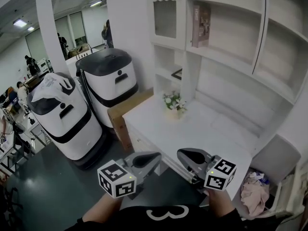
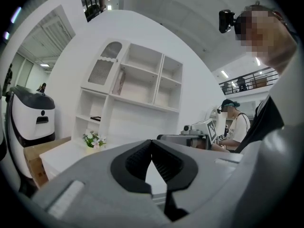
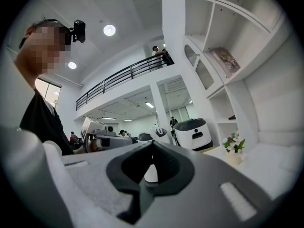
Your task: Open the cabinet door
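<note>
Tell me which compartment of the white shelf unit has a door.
The narrow upper-left one: a door with a see-through panel covers its front. The other compartments are open-fronted, and the one beside it holds a book.

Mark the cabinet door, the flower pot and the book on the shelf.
cabinet door [image 1: 165,17]: head view, on its inset panel.
flower pot [image 1: 172,113]: head view, on the pot's front.
book [image 1: 201,25]: head view, on its cover.

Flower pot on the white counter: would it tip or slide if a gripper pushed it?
The flower pot looks small and probably light, so it would likely slide on the smooth counter. It looks top-heavy over a narrow base, so a high push might tip it.
</note>
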